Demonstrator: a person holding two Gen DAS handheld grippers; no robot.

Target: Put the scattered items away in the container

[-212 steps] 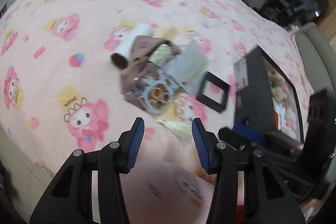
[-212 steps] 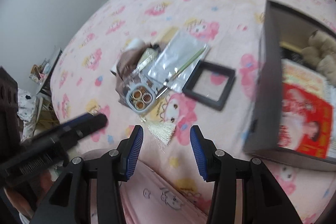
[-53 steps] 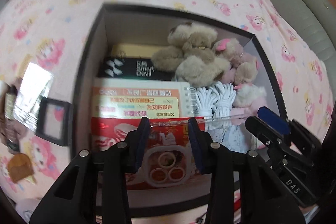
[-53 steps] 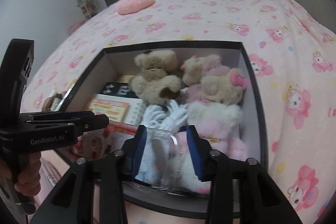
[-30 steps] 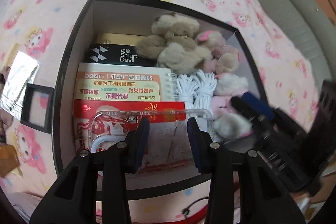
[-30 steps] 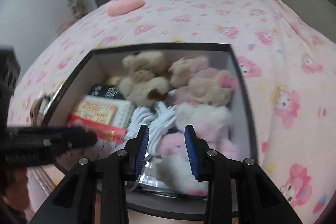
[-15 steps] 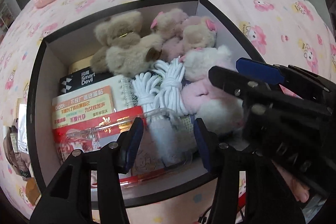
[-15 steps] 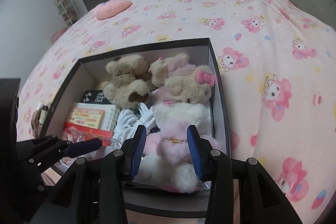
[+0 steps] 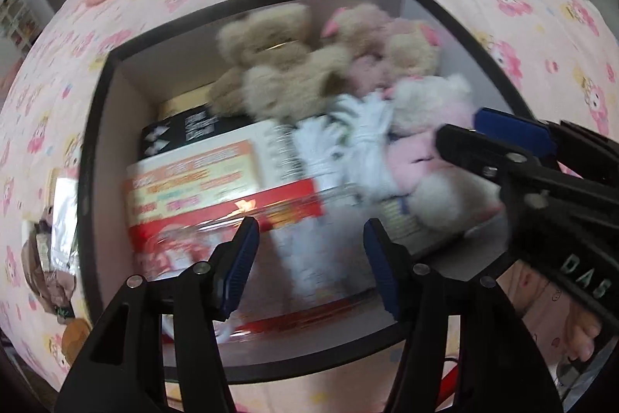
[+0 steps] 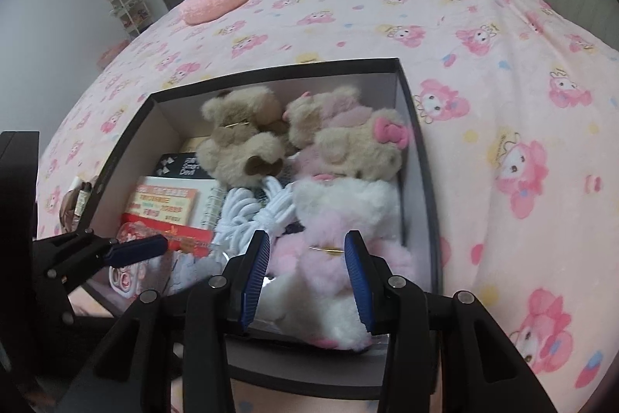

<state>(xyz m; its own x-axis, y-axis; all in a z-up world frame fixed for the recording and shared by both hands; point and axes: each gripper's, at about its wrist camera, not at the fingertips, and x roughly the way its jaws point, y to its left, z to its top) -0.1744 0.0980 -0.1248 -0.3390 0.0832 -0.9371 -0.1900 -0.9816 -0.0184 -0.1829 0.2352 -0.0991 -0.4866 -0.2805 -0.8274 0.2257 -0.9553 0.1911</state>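
Note:
A black open box (image 9: 96,111) (image 10: 421,157) sits on the pink bed. It holds several plush bears (image 10: 243,138), a white cord bundle (image 10: 251,211), books (image 9: 193,177) and a clear plastic case (image 9: 305,250) lying on top near the front. My left gripper (image 9: 309,258) is open and empty above the box's front edge. My right gripper (image 10: 305,266) is open and empty over the pink-white plush (image 10: 348,208). A few scattered items (image 9: 50,258) lie on the bed left of the box.
A pink cushion (image 10: 216,4) lies at the far end of the bed. Wardrobes and a shelf (image 10: 127,6) stand beyond. The pink patterned bedspread (image 10: 503,103) spreads to the right of the box.
Both grippers carried the clear case from the pile to the box and let it go inside. In the last half second the left jaws opened wider and both grippers pulled back slightly.

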